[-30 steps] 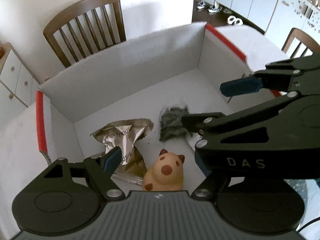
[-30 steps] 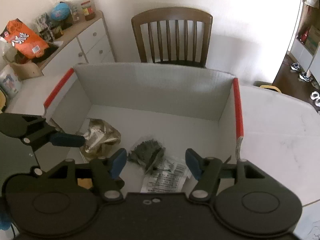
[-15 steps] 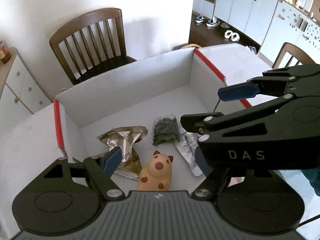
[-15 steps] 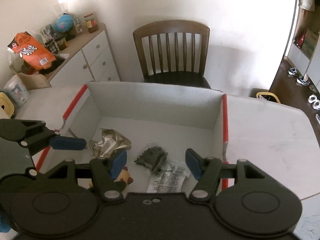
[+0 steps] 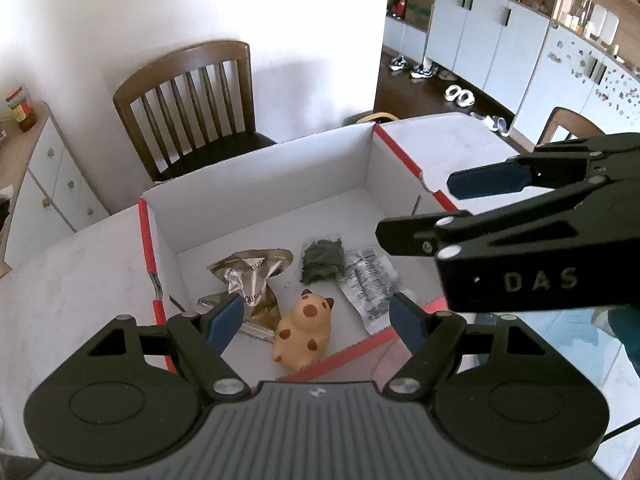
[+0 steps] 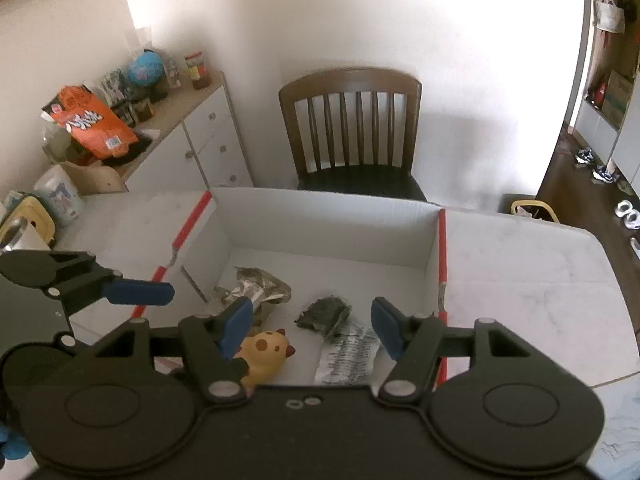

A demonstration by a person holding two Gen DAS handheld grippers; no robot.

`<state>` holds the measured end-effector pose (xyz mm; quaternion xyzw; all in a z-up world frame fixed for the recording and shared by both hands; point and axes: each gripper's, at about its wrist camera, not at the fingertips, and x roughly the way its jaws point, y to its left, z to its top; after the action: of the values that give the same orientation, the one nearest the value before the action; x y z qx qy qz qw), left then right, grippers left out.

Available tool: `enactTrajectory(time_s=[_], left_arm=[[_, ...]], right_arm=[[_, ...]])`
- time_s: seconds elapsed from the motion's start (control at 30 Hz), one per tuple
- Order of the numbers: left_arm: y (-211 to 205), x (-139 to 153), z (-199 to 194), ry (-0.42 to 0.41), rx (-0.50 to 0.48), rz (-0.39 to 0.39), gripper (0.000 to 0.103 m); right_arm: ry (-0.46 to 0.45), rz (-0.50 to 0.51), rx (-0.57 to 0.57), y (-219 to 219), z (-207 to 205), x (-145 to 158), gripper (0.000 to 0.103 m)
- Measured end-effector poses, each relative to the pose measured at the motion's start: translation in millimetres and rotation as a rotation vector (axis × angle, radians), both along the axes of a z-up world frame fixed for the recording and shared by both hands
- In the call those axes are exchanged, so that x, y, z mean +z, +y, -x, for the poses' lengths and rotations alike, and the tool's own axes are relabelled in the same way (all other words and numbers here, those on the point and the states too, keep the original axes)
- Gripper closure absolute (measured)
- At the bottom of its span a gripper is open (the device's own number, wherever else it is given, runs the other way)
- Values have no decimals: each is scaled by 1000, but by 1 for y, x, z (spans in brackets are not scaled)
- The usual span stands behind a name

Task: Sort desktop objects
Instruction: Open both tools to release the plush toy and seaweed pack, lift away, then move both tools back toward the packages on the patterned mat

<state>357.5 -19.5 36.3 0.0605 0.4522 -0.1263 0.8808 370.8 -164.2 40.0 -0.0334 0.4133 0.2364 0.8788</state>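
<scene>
One box, four things inside it

The white box [image 5: 260, 184] held one crumpled foil wrapper [image 5: 250, 276], one dark green packet [image 5: 323, 261], one clear printed wrapper [image 5: 370, 286] and one spotted animal toy [image 5: 304, 330]; one wooden chair [image 6: 350, 120] stood behind.

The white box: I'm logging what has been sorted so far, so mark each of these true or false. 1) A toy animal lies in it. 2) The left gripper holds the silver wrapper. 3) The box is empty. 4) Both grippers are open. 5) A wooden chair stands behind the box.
1) True: the spotted toy animal lies in the white box.
2) False: the left gripper holds nothing; the silver wrapper lies on the box floor.
3) False: a clear packet of dark bits is there too.
4) True: the right gripper is open as well.
5) True: wooden chair.
</scene>
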Motion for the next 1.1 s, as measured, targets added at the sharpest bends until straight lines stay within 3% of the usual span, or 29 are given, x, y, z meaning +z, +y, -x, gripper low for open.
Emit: enactTrajectory(time_s=[0.57, 0.97, 1.1], left_arm=[[14, 26, 50, -64, 19, 22, 18], [13, 37, 83, -94, -9, 29, 13], [18, 38, 93, -105, -1, 35, 4]], right_arm=[[-52, -62, 0, -18, 52, 32, 22], [-71, -93, -17, -27, 87, 42, 21], [-77, -107, -23, -31, 99, 46, 17]])
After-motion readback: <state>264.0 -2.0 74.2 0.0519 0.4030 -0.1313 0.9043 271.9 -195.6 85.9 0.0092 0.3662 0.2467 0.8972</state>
